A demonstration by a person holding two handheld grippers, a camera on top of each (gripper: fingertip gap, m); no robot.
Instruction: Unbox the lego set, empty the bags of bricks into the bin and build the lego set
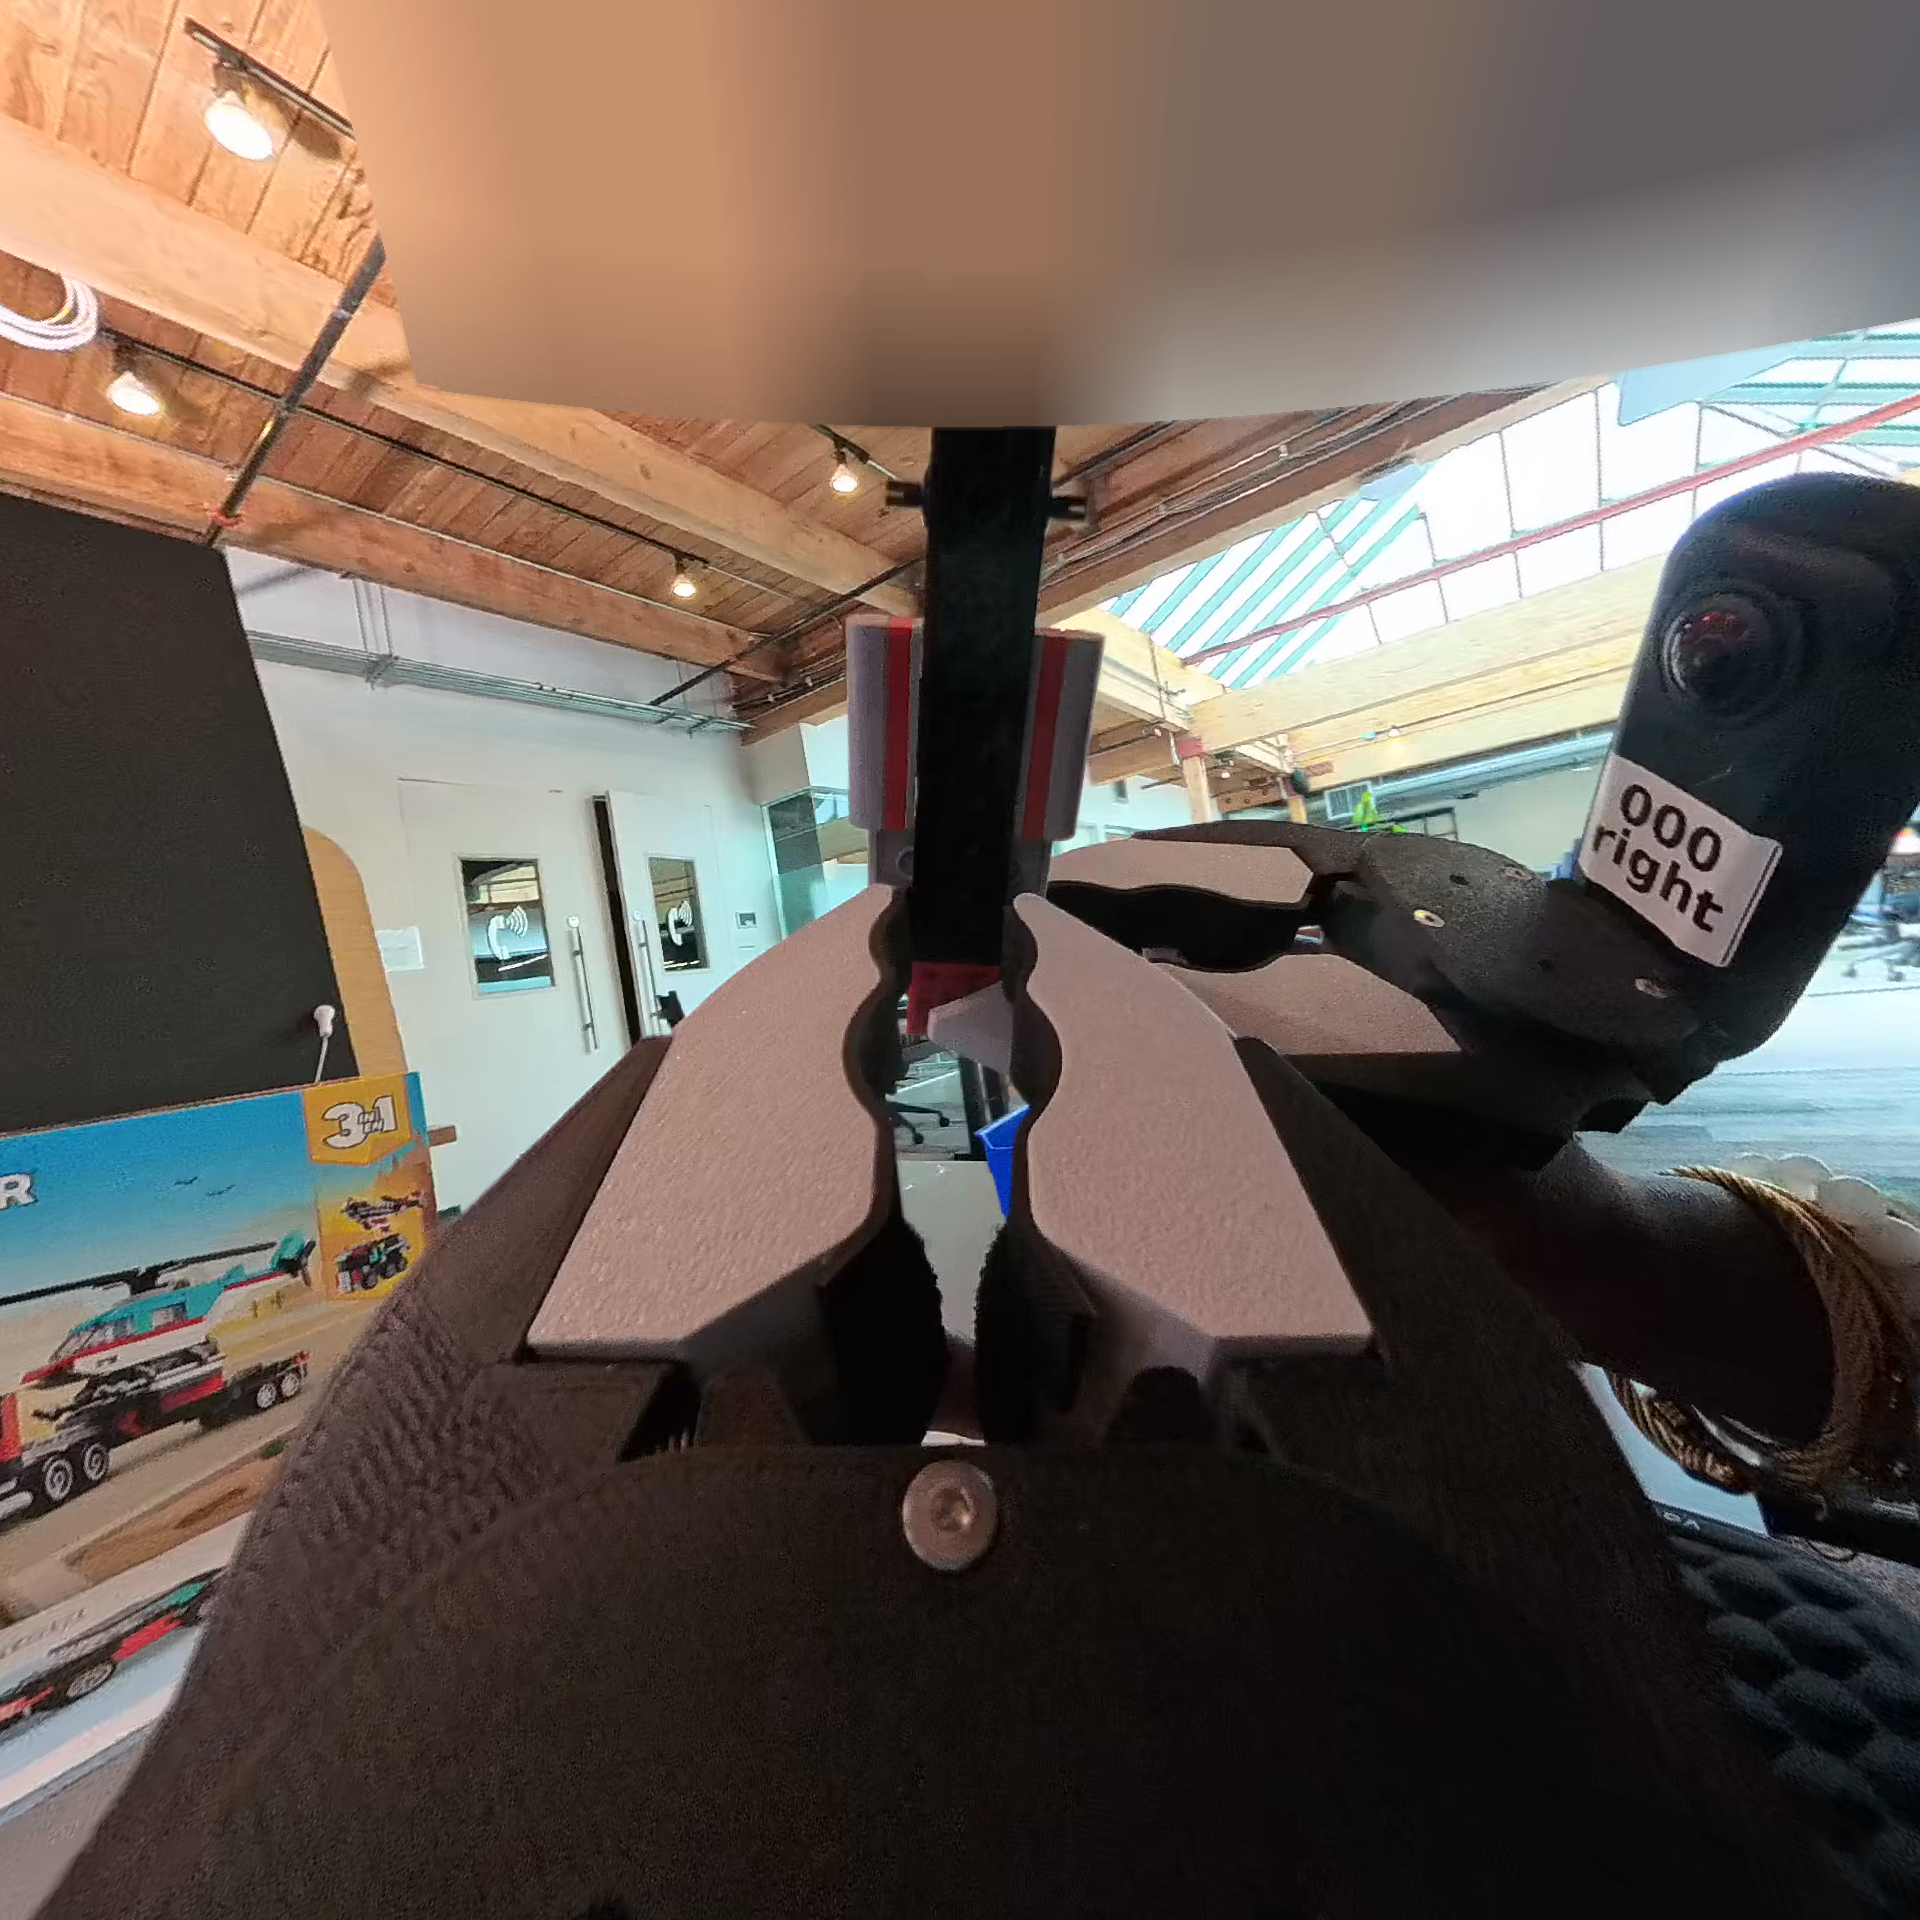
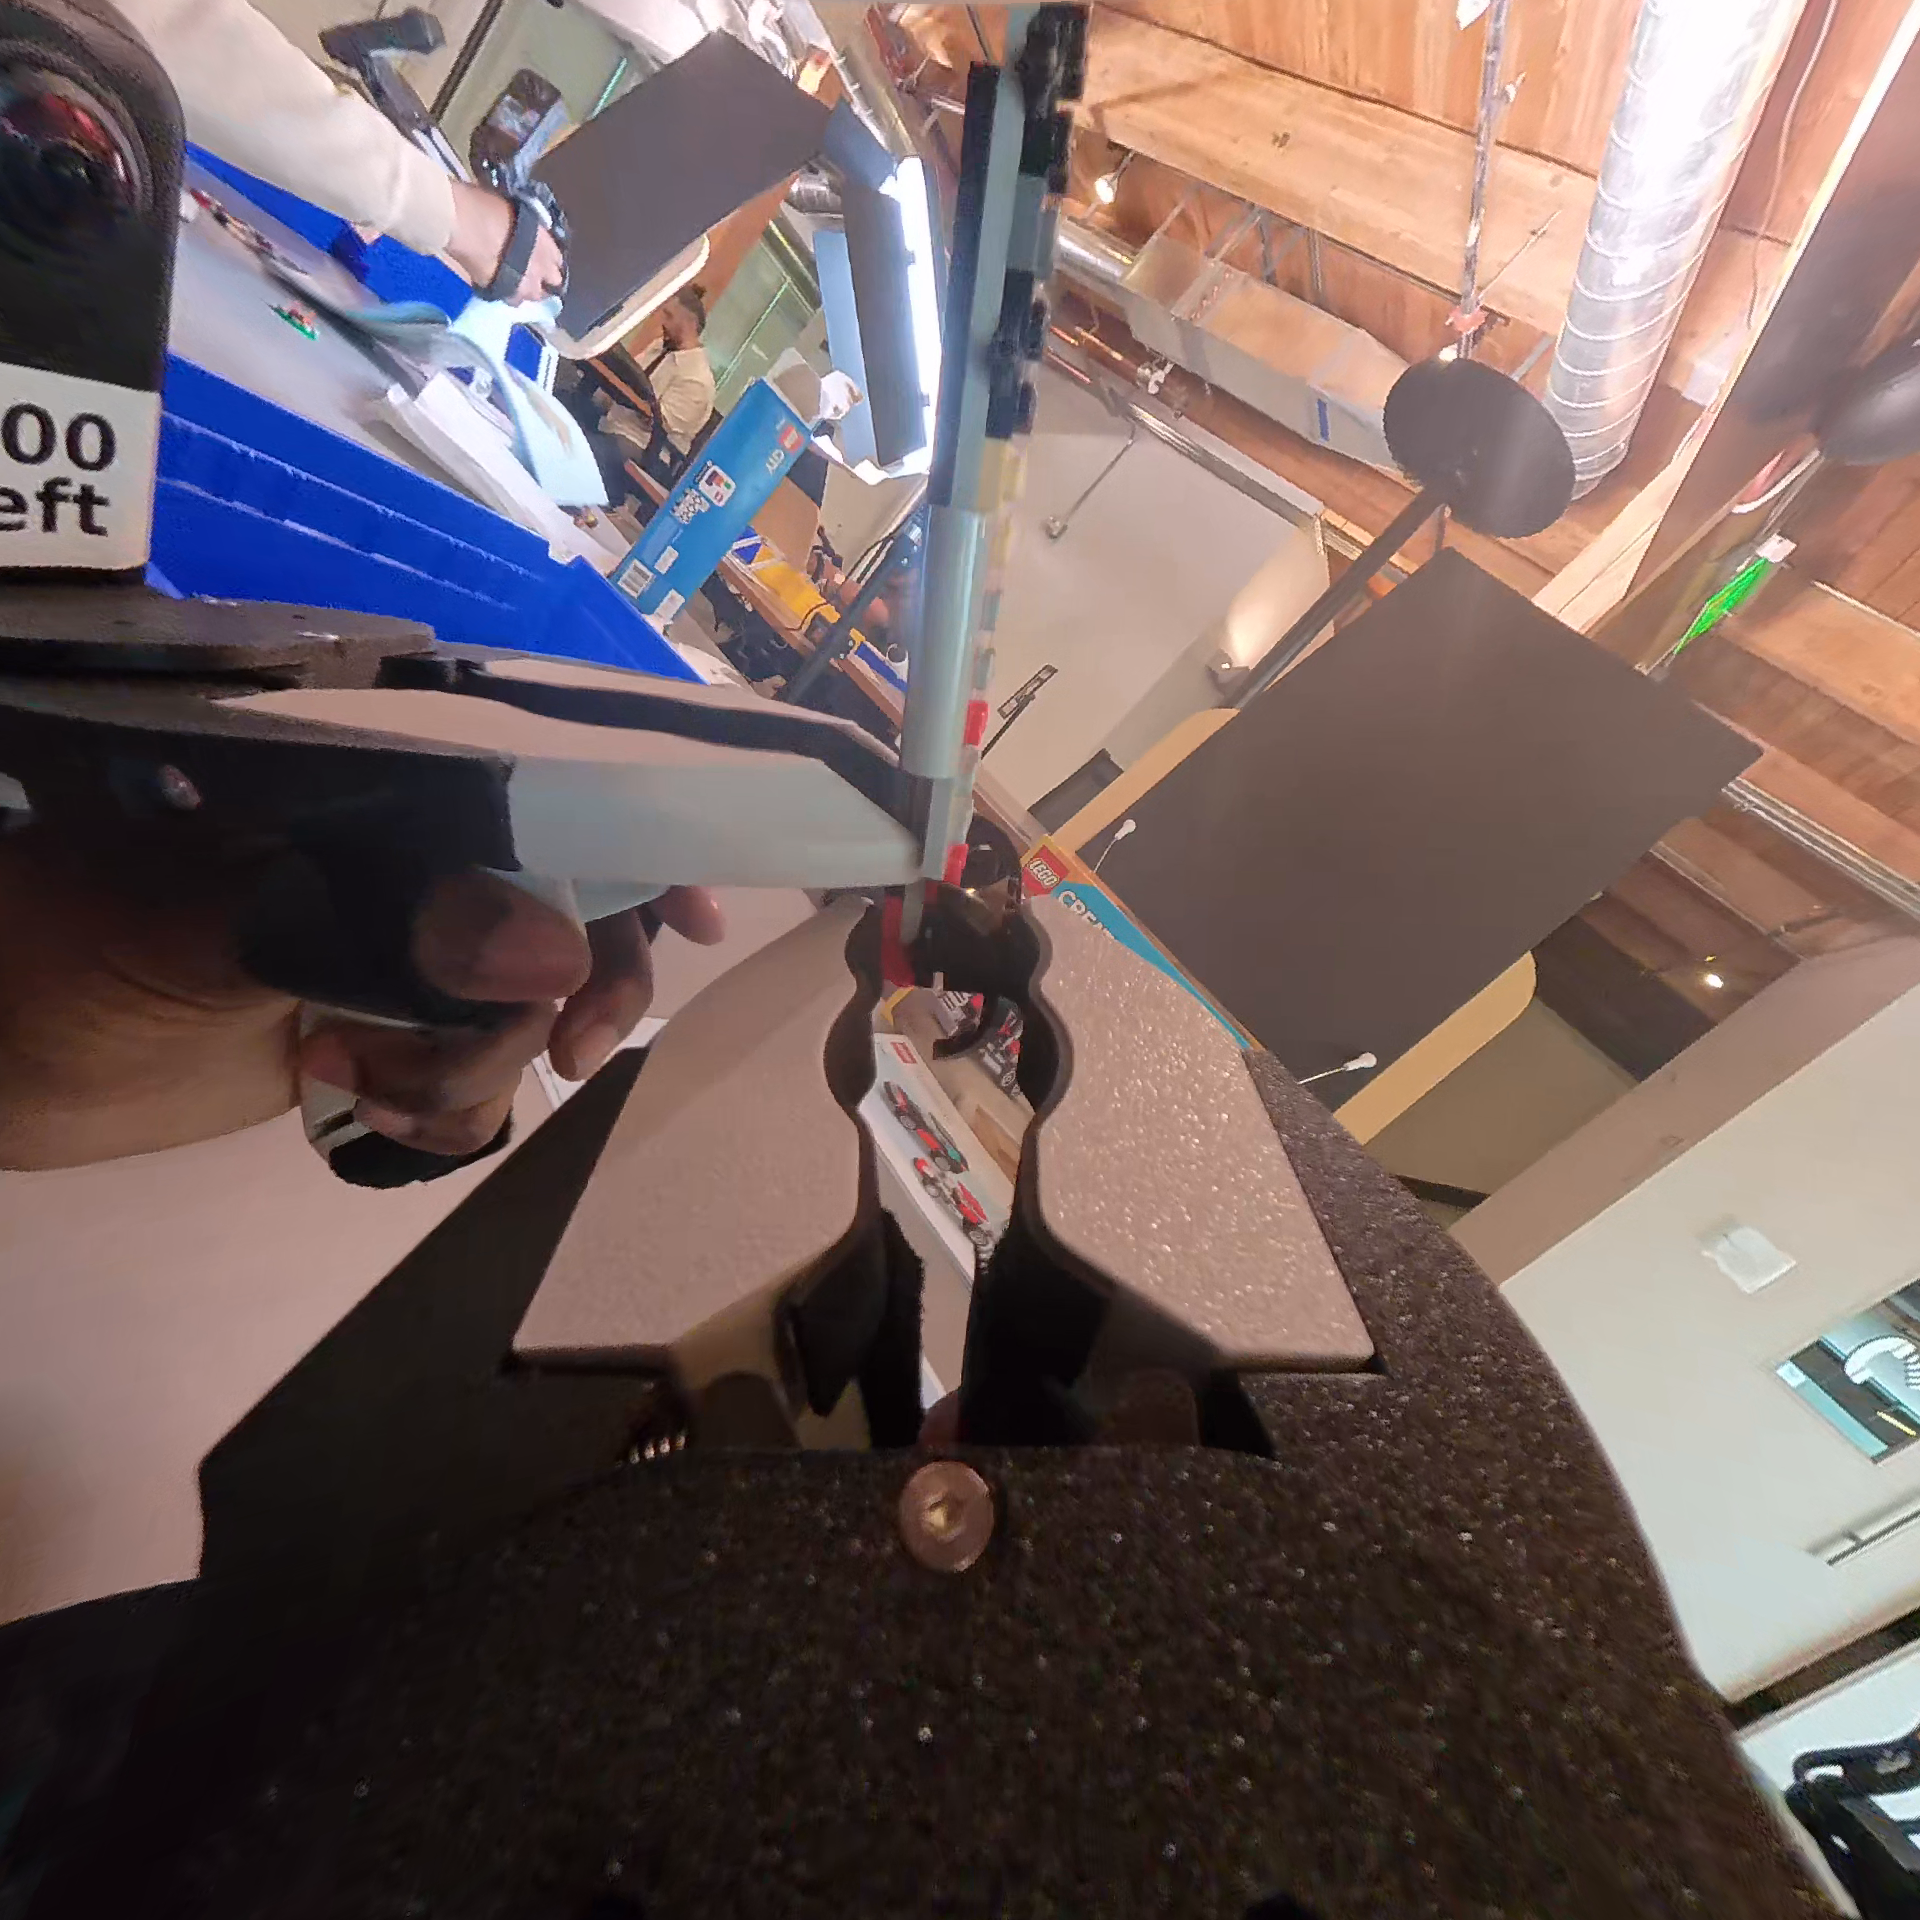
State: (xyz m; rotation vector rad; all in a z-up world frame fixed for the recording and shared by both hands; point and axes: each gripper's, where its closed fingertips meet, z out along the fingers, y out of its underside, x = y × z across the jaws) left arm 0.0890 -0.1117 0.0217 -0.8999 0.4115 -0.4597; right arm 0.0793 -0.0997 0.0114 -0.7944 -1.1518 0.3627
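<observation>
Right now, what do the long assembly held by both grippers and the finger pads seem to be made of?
The long assembly looks like hard moulded plastic bricks, smooth and slightly glossy, with visible seams between grey, black and red pieces. The finger pads of the left gripper look like matte grey plastic, probably 3D-printed, judging from the fine grainy texture.

Daylight pours through the skylight [image 1: 1558, 499], bleaching its panes almost white. Left of the skylight, small track spotlights [image 1: 237, 123] glow with haloed glare against warm wooden ceiling boards. Both views are bright and mostly sharp, though the wide lens bends straight beams near the edges. A smooth blurred patch covers the area above the skylight. In the right wrist view a lit panel lamp [image 2: 902, 312] blows out, and the nearest dark housing reads soft and grainy.
</observation>
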